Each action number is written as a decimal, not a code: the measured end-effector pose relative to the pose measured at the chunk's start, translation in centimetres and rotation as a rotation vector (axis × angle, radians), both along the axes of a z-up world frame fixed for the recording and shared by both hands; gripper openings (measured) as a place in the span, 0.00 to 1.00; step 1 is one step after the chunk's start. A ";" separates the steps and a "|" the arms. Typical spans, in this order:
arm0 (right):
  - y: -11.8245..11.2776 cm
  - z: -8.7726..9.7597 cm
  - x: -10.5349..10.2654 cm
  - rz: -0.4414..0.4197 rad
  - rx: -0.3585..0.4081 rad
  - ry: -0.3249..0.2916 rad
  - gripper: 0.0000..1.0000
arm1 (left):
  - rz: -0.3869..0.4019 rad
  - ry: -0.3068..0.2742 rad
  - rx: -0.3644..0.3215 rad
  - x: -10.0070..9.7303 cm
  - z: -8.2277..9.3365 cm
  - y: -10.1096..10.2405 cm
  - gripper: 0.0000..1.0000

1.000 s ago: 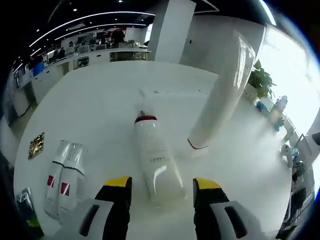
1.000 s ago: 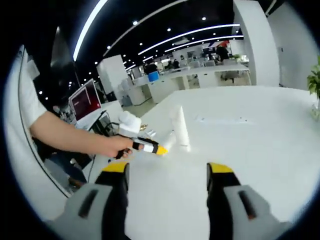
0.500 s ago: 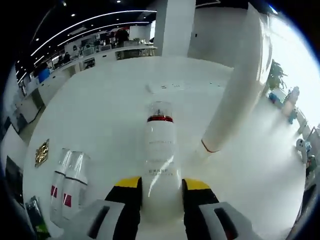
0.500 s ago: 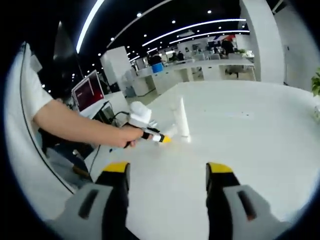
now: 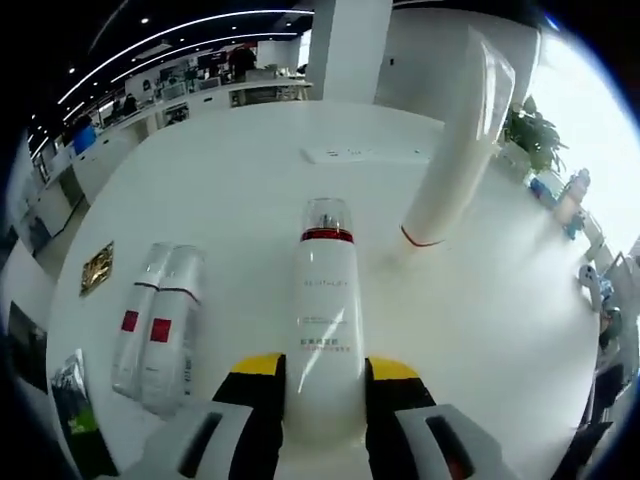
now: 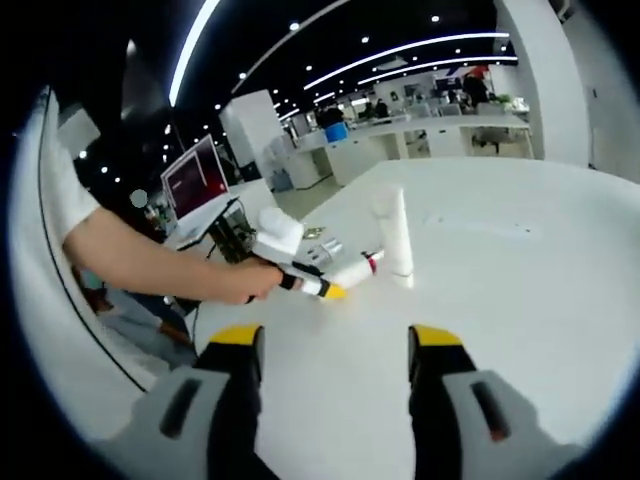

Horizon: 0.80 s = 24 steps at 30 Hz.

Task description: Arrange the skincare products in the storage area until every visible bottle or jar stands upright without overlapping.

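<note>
The left gripper [image 5: 322, 375], having just closed its jaws on the base of the red-banded bottle [image 5: 325, 320], is apparently lifting it off the white table [image 5: 240, 190] toward upright, while the right gripper [image 6: 335, 350] is waiting, jaws wide and empty.

A broad white table [image 5: 240, 190] carries everything, its glossy top running away toward 12 o'clock in the left gripper view. Lying flat on it at about 9 o'clock are two clear bottles with red labels [image 5: 158, 325], side by side and touching, with a small gold-patterned packet [image 5: 97, 268] just above them and a dark sachet [image 5: 75, 405] near 8 o'clock. A tall white tube [image 5: 460, 140] stands on its cap at about 1 o'clock.
</note>
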State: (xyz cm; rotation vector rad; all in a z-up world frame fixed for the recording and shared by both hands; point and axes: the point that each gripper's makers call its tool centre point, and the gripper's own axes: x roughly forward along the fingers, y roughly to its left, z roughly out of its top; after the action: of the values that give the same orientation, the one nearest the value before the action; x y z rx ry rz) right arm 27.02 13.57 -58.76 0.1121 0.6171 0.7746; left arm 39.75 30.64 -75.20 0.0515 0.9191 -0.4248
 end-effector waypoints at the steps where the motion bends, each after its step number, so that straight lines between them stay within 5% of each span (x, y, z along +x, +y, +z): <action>1: 0.3 -0.1 0.0 0.010 -0.002 -0.001 0.60 | -0.003 -0.002 -0.002 -0.3 0.1 0.1 0.30; 6: 2.4 -0.6 0.0 0.048 0.025 0.019 0.59 | 0.071 0.052 -0.158 -3.0 0.6 0.3 0.30; 15: 7.0 -2.0 -0.8 0.140 0.058 0.077 0.58 | 0.157 0.109 -0.311 -6.9 1.1 0.9 0.30; 24: 10.4 -5.3 -2.7 0.140 0.152 0.326 0.59 | 0.245 0.154 -0.472 -11.0 1.4 1.3 0.30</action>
State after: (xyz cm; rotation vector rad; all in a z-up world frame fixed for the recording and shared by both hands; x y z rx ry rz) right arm 24.30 23.92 -64.08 0.3421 0.8815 0.9478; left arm 28.75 31.90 -73.77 -0.5263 0.9427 -0.4116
